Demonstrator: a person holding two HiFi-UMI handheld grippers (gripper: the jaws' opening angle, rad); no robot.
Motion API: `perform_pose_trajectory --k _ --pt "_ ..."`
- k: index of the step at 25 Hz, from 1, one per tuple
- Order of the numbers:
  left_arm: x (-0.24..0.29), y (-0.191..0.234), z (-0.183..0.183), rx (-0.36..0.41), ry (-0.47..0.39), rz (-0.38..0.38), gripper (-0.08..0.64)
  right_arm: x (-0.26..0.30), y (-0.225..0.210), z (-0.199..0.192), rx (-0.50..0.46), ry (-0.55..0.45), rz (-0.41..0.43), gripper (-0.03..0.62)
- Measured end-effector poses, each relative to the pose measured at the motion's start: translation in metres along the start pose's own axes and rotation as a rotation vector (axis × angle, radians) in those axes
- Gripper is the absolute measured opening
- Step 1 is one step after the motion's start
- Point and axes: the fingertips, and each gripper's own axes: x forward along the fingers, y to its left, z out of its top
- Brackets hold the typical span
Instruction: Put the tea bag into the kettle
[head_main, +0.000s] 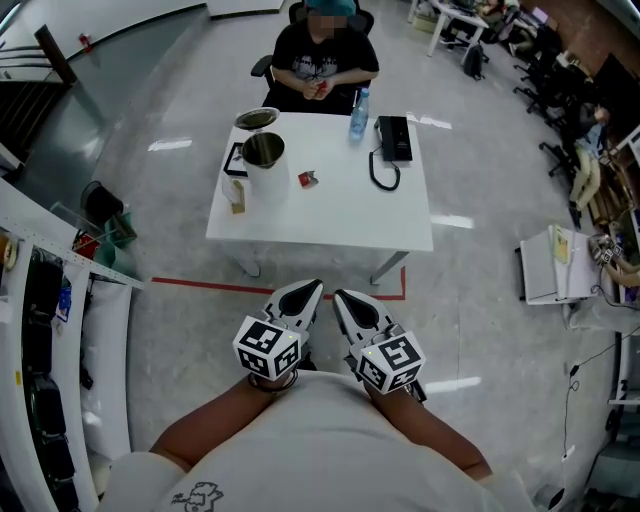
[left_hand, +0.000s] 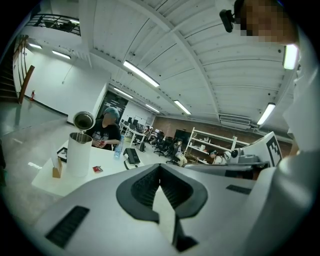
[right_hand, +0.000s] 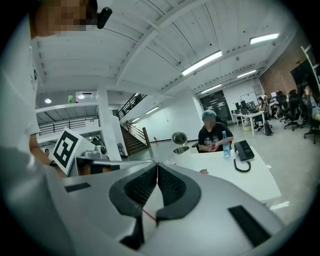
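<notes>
While standing back from the tabletop's (head_main: 340, 215) near edge, holding left gripper (head_main: 312, 288) and right gripper (head_main: 340, 296) side by side at the torso, each pressed together on nothing. Seeing small red tea bag (head_main: 308, 179) lying near the tabletop's middle, just right of white kettle (head_main: 264, 165) with lid flipped up, toward the left edge. Noting bottle (head_main: 358, 113) and black telephone (head_main: 394, 138) along the far edge

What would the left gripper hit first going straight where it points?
Probably the table, its bare near edge right of the kettle. The way there looks free. The left gripper height is unclear.
</notes>
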Motion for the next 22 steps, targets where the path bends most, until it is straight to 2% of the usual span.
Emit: perform_pose_trajectory --k 8,22 --pt "-0.001 0.054 0.02 -0.013 -0.013 0.004 0.009 0.056 0.007 0.009 -0.006 0.013 0.011 0.012" --pt "0.018 0.102 0.031 -0.029 -0.009 0.049 0.009 0.11 -0.011 0.02 -0.013 0.027 0.062 0.012"
